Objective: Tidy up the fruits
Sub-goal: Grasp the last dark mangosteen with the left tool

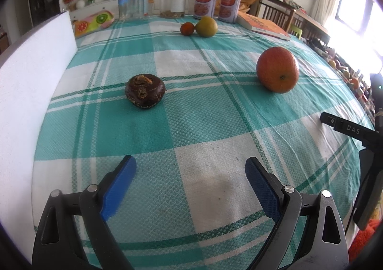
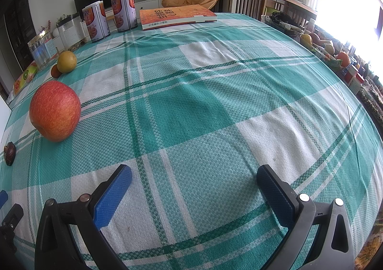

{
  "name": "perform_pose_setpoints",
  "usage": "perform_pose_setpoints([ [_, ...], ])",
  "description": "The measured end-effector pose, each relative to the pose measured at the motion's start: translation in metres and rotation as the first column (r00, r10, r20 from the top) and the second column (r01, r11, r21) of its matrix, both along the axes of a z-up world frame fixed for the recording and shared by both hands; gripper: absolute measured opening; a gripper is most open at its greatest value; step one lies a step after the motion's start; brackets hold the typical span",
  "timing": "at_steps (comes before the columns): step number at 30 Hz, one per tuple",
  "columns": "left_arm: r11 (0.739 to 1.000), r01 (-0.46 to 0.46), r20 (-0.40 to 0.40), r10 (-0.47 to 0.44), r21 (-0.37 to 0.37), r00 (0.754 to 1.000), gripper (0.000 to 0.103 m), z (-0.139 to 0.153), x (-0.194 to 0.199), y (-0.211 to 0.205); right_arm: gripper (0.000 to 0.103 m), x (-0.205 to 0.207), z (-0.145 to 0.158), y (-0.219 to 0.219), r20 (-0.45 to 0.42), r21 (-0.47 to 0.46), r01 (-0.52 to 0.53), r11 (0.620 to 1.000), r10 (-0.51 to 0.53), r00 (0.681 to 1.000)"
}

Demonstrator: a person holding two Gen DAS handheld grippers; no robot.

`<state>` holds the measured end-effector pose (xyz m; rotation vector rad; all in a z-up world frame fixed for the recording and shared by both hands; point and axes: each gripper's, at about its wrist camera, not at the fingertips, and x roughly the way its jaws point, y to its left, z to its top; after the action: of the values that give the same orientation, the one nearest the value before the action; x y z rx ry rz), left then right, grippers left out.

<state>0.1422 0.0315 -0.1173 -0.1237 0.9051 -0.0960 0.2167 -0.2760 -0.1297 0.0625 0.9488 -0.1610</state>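
A dark brown round fruit [image 1: 145, 91] lies on the green checked tablecloth ahead of my left gripper [image 1: 190, 167], which is open and empty. A big orange fruit [image 1: 277, 69] sits to the right of it. A yellow-green fruit [image 1: 206, 26] and a small red-orange fruit [image 1: 187, 28] touch each other at the far side. In the right wrist view my right gripper [image 2: 194, 177] is open and empty over the cloth; the orange fruit [image 2: 55, 110] is at the left, the dark fruit [image 2: 9, 153] at the far left edge, the yellow-green fruit [image 2: 67, 61] beyond.
Two printed cans [image 1: 216, 3], two clear jars [image 1: 132, 0] and an orange book [image 1: 263, 25] stand along the far edge. A white foam board [image 1: 31, 83] lines the left side. A fruit-print pouch [image 1: 94, 21] lies at the back left. More fruit and clutter [image 2: 335, 54] sit beyond the right edge.
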Motion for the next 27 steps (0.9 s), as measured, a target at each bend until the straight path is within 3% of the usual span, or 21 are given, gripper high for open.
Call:
perform_pose_setpoints([
  [2, 0.995, -0.049, 0.002, 0.049, -0.091, 0.999, 0.094, 0.002, 0.0, 0.019, 0.103, 0.0, -0.001, 0.0, 0.0, 0.0, 0.0, 1.0, 0.0, 1.0],
  [4, 0.988, -0.106, -0.006, 0.106, -0.116, 0.994, 0.093, 0.004, 0.009, 0.033, 0.103, 0.0, 0.0, 0.0, 0.0, 0.0, 0.0, 1.0, 0.0, 1.0],
  [8, 0.984, -0.176, -0.017, 0.176, -0.016, 0.984, 0.093, 0.002, 0.038, 0.04, 0.103, 0.0, 0.0, 0.0, 0.0, 0.0, 0.0, 1.0, 0.0, 1.0],
  [14, 0.982, -0.181, -0.01, 0.181, 0.049, 0.983, 0.091, -0.005, 0.078, 0.034, 0.103, 0.0, 0.0, 0.0, 0.0, 0.0, 0.0, 1.0, 0.0, 1.0],
  [15, 0.98, -0.185, 0.001, 0.186, 0.071, 0.983, 0.084, -0.005, 0.081, 0.032, 0.103, 0.0, 0.0, 0.0, 0.0, 0.0, 0.0, 1.0, 0.0, 1.0],
  [16, 0.977, -0.188, 0.015, 0.187, 0.102, 0.982, 0.062, -0.005, 0.082, 0.031, 0.103, 0.0, 0.0, 0.0, 0.0, 0.0, 0.0, 1.0, 0.0, 1.0],
  [17, 0.976, -0.176, 0.026, 0.175, 0.126, 0.984, 0.05, -0.004, 0.082, 0.029, 0.103, 0.0, 0.0, 0.0, 0.0, 0.0, 0.0, 1.0, 0.0, 1.0],
  [21, 0.985, -0.129, 0.013, 0.128, 0.111, 0.992, 0.047, -0.002, 0.071, 0.028, 0.103, 0.0, 0.0, 0.0, 0.0, 0.0, 0.0, 1.0, 0.0, 1.0],
  [24, 0.995, -0.095, -0.007, 0.095, 0.043, 0.995, 0.047, 0.0, 0.055, 0.027, 0.103, 0.0, 0.0, 0.0, 0.0, 0.0, 0.0, 1.0, 0.0, 1.0],
  [27, 0.996, -0.071, 0.01, 0.071, 0.054, 0.997, 0.047, 0.001, 0.039, 0.022, 0.103, 0.0, 0.0, 0.0, 0.0, 0.0, 0.0, 1.0, 0.0, 1.0],
])
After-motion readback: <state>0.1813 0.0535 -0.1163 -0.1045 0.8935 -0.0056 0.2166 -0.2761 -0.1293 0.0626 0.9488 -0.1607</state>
